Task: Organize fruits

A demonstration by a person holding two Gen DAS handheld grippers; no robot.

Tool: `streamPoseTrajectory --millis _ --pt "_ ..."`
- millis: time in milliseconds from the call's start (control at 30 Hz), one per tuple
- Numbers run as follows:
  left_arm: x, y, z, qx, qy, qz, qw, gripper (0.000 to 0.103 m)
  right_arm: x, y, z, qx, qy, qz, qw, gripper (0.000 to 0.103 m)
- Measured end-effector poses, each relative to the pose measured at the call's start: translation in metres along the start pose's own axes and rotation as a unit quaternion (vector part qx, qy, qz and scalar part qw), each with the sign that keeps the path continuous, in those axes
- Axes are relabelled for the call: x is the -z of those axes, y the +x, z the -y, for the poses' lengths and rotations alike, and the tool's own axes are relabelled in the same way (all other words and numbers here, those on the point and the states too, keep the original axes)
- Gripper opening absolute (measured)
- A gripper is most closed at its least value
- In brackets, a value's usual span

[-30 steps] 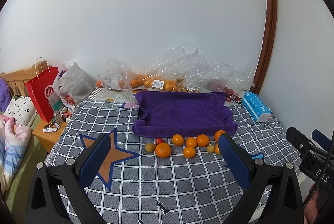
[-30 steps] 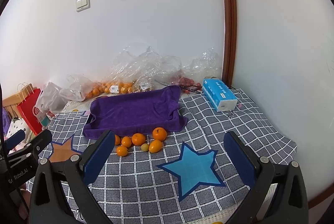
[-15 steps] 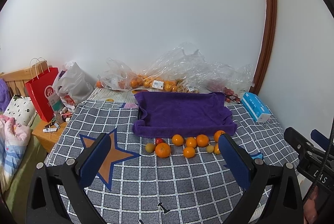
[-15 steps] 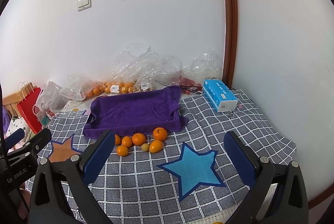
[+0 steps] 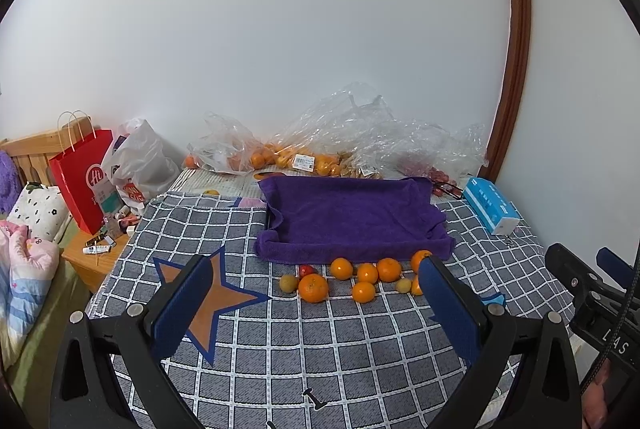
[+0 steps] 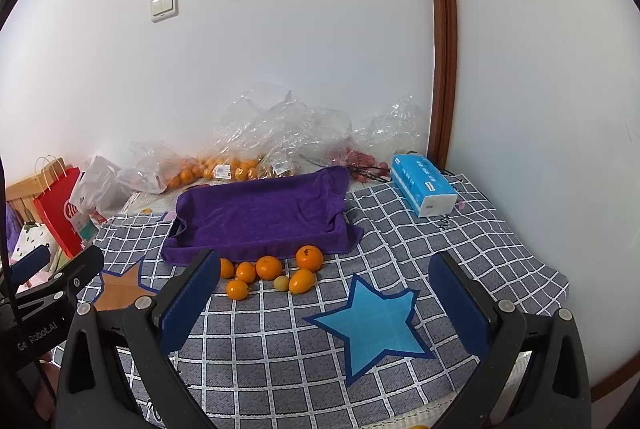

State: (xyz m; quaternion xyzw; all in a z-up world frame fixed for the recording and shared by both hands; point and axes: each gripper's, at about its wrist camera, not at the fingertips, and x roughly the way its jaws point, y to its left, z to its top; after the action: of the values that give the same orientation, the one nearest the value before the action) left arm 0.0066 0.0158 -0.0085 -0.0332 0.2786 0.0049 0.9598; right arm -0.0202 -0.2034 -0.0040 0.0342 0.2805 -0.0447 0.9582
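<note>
Several loose oranges (image 5: 313, 287) (image 6: 269, 267), two small yellow-green fruits (image 5: 288, 283) (image 6: 281, 283) and a small red fruit (image 5: 306, 270) lie in a row on the checked bed cover, just in front of a purple towel (image 5: 352, 219) (image 6: 260, 217) draped over a tray. My left gripper (image 5: 316, 303) is open and empty, held back from the fruit. My right gripper (image 6: 326, 303) is open and empty, above a blue star on the cover, with the fruit ahead to its left.
Clear plastic bags (image 5: 320, 149) with more oranges lie along the wall behind the towel. A blue tissue pack (image 5: 490, 203) (image 6: 424, 185) sits at the right. A red paper bag (image 5: 82, 181), a white bag and a wooden bedside stand (image 5: 96, 257) are at the left.
Both views have shifted very slightly; the fruit and towel have not moved. Both grippers stay open.
</note>
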Motion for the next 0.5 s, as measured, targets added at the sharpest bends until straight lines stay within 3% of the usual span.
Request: streamPoseTrajectory --millis 500 --pt "0.004 0.015 -0.005 -0.008 -0.002 -0.011 0.9999 0.103 0.005 0.018 -0.003 -0.005 -0.005 -0.015 1.000 0.102"
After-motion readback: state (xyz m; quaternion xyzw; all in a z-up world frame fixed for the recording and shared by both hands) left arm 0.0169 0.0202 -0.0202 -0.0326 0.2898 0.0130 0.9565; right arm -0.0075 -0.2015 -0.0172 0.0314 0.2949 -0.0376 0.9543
